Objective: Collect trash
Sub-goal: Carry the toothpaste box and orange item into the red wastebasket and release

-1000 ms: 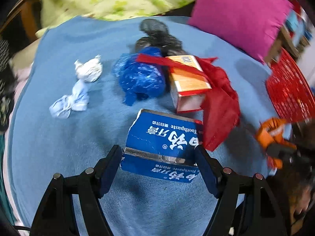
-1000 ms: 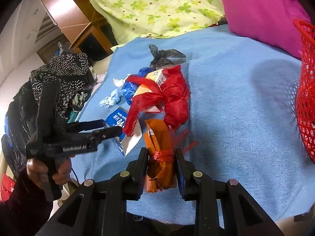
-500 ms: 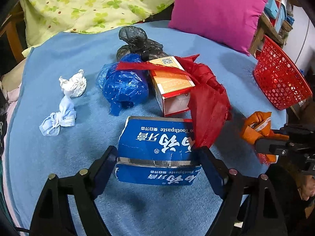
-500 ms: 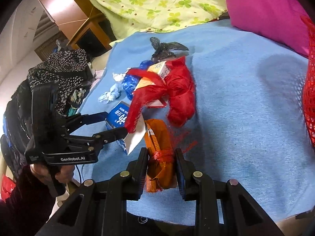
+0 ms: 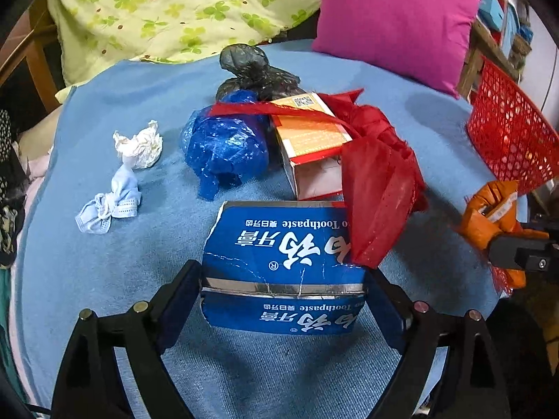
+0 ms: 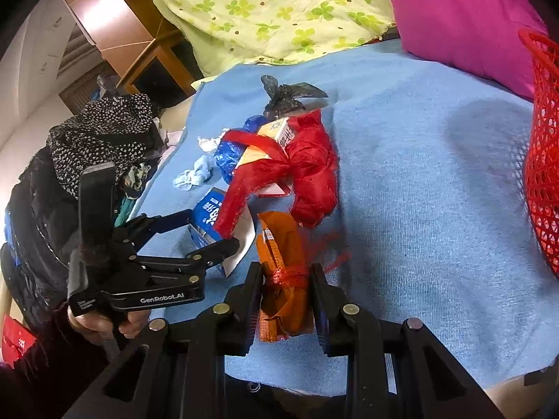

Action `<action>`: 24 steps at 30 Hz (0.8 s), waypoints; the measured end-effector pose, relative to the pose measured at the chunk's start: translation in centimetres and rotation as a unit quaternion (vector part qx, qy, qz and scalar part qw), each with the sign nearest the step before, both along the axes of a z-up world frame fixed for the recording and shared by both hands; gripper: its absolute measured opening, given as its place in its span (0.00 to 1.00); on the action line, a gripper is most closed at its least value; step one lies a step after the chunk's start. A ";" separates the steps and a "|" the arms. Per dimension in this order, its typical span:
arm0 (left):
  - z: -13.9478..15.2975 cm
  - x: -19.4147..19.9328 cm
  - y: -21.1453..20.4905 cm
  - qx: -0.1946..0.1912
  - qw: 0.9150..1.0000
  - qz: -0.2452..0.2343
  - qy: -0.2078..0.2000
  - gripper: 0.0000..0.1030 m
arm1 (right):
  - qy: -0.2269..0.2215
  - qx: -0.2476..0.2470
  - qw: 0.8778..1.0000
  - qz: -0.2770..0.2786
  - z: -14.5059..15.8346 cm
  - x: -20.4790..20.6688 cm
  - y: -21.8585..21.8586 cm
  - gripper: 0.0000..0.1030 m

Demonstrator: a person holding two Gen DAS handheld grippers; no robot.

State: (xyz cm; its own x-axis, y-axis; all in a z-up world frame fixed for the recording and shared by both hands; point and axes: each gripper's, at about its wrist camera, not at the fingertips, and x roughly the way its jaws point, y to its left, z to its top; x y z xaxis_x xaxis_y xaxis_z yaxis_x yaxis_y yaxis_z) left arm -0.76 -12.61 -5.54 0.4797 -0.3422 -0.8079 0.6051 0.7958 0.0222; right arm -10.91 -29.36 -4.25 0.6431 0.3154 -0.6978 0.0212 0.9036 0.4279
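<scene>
My left gripper (image 5: 283,296) is shut on a flattened blue toothpaste box (image 5: 279,255) and holds it just above the blue blanket; it also shows in the right wrist view (image 6: 206,241). My right gripper (image 6: 286,296) is shut on an orange wrapper (image 6: 284,279) tied with red netting, seen at the right of the left wrist view (image 5: 489,213). On the blanket lie a red plastic bag (image 5: 377,181), an orange-and-white carton (image 5: 311,139), a blue plastic bag (image 5: 223,150), a black bag (image 5: 251,70), a white crumpled tissue (image 5: 139,145) and a light-blue face mask (image 5: 111,206).
A red mesh basket (image 5: 510,136) stands at the blanket's right edge, also in the right wrist view (image 6: 543,160). A magenta pillow (image 5: 394,17) and a green-patterned quilt (image 5: 181,10) lie at the back. Dark clothes (image 6: 94,139) are piled at the left.
My left gripper has lifted the toothpaste box and drawn it back from the pile. My right gripper holds the orange wrapper much as before, shifted slightly.
</scene>
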 end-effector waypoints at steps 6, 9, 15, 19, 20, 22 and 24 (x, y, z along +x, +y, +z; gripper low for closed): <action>0.4 -0.4 0.5 -0.006 1.000 0.012 -0.007 0.88 | -0.014 -0.003 1.000 -0.002 1.1 -0.7 -0.1 0.28; 1.3 -1.0 1.4 -0.009 0.999 0.033 -0.018 0.88 | -0.023 -0.003 1.000 -0.002 1.8 -1.1 -0.3 0.28; 4.7 -3.1 4.0 -0.020 0.996 0.063 -0.052 0.88 | -0.051 -0.009 0.999 -0.008 4.0 -2.5 -0.6 0.28; 8.4 -4.9 4.9 -0.037 0.993 0.069 -0.085 0.88 | -0.085 -0.019 0.996 -0.020 6.4 -4.1 -1.3 0.28; 9.4 -5.2 4.9 -0.043 0.993 0.066 -0.092 0.88 | -0.090 -0.021 0.995 -0.023 6.8 -4.4 -1.5 0.28; 11.5 -6.1 4.3 -0.056 0.991 0.054 -0.109 0.88 | -0.109 -0.023 0.993 -0.035 8.2 -5.5 -2.4 0.28; 13.7 -7.0 3.0 -0.072 0.989 0.037 -0.123 0.88 | -0.126 -0.022 0.991 -0.049 9.6 -6.7 -3.5 0.28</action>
